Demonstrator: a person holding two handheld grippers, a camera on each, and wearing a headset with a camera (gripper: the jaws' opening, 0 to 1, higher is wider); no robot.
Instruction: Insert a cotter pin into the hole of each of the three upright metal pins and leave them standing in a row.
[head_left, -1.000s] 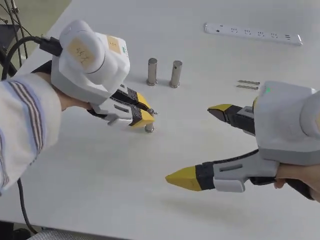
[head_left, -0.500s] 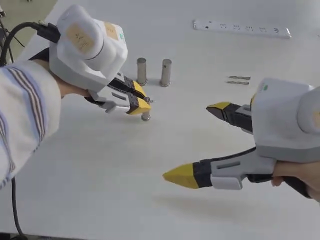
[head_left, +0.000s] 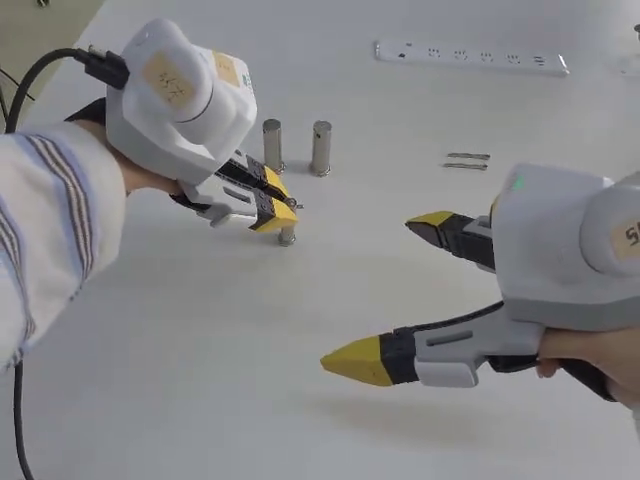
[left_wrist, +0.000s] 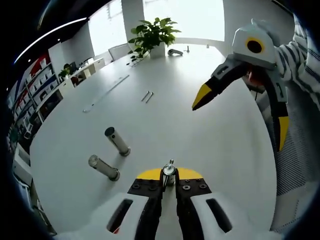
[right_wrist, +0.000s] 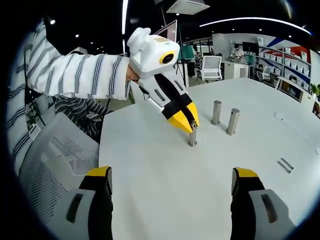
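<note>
Two bare metal pins (head_left: 272, 144) (head_left: 321, 147) stand upright side by side on the white table. A third metal pin (head_left: 287, 237) stands nearer to me, and my left gripper (head_left: 278, 212) is shut on its top. A thin bit of metal sticks out at the tips. In the left gripper view the held pin (left_wrist: 170, 172) sits between the closed yellow tips, with the two pins (left_wrist: 117, 141) (left_wrist: 104, 168) to the left. Two loose cotter pins (head_left: 467, 160) lie at the right. My right gripper (head_left: 385, 292) hovers open and holds nothing; its own view faces the held pin (right_wrist: 192, 136).
A white power strip (head_left: 470, 58) lies along the far side of the table. A potted plant (left_wrist: 152, 35) stands at the far end. A grey mesh chair (right_wrist: 55, 165) stands beside the table's edge. Bare tabletop (head_left: 200, 360) lies in front of me.
My left gripper, still shut on the third pin, has edged a little closer to the two standing pins. The right gripper stays open in about the same spot.
</note>
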